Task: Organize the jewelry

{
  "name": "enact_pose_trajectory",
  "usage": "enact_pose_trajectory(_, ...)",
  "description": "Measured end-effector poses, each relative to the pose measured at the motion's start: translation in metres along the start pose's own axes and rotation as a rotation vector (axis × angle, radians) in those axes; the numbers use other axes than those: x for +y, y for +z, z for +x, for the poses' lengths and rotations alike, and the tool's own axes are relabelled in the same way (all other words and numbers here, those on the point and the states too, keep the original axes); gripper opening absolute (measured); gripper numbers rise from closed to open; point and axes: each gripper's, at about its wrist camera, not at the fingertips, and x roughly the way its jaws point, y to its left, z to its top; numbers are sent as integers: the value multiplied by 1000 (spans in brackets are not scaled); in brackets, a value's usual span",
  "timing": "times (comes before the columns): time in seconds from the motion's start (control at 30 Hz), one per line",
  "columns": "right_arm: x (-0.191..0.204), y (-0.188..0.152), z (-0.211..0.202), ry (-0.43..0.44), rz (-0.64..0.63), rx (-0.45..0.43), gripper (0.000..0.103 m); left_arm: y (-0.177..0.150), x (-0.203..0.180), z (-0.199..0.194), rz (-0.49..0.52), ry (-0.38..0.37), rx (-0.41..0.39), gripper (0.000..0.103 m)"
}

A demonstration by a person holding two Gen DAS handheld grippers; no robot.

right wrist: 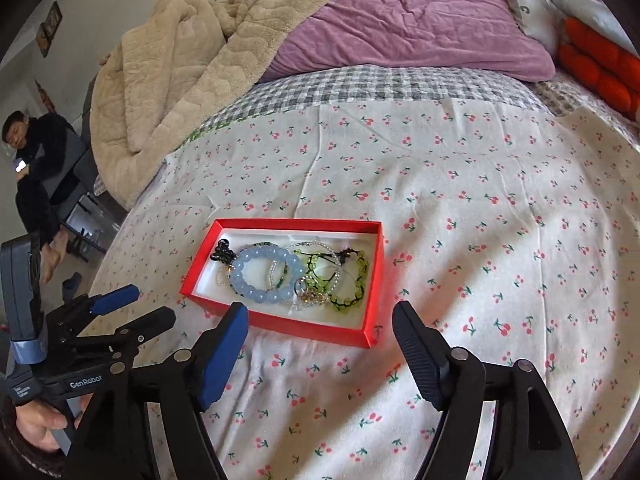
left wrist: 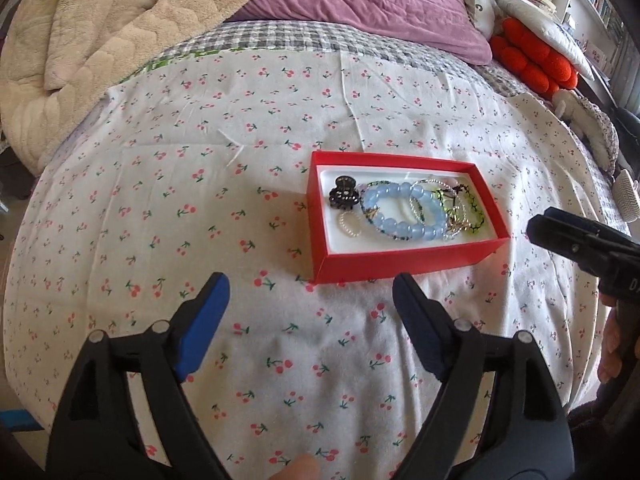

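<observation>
A red card box (right wrist: 374, 280) on the cherry sheet (right wrist: 480, 240) holds round glassy bead bracelets (right wrist: 262, 276), maybe tangled. Both grippers, left (left wrist: 310, 296) and right (right wrist: 320, 324), gape empty; fluffy blanket (right wrist: 180, 80) behind.

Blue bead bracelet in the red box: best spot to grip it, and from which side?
Probably from above. The blue bead bracelet lies flat in the red box, whose walls block a level approach. Take one hand-held gripper finger inside the ring, one outside, and pinch the bead strand at the arc toward the dark hair claw; the other side overlaps the tangled green bracelets.
</observation>
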Motion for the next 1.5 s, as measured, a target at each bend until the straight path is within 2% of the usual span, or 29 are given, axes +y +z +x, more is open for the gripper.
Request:
enact_pose_trajectory(0.03, 1, -2, -3, -21, 9, 6, 87, -3, -1, -2, -1, 16, 1, 97)
enact_pose_trajectory(0.07, 1, -4, -6, -43, 10, 11, 89, -7, -2, -5, -2, 35, -3, 101)
enact_pose_trajectory(0.1, 3, -7, -9, -61, 2, 14, 91, -10, -3, -7, -2, 52, -7, 103)
enact_pose_trajectory(0.17, 7, -14, -14, -96, -16, 19, 103, -17, -6, -10, 2, 82, 8, 103)
enact_pose_trajectory(0.47, 12, -48, -20, -240, -4, 55, 103, -44, -14, -14, -45, 97, 49, 103)
enact_pose_trajectory(0.73, 18, -60, -6, -279, -24, 86, 103, -47, -9, -5, -63, 124, 54, 103)
enact_pose_trajectory(1.13, 33, -61, 11, -265, -75, 119, 103, -47, -13, 5, -60, 124, 76, 103)
enact_pose_trajectory(1.5, 31, -62, 12, -271, -66, 120, 103, -49, -17, 3, -51, 121, 73, 103)
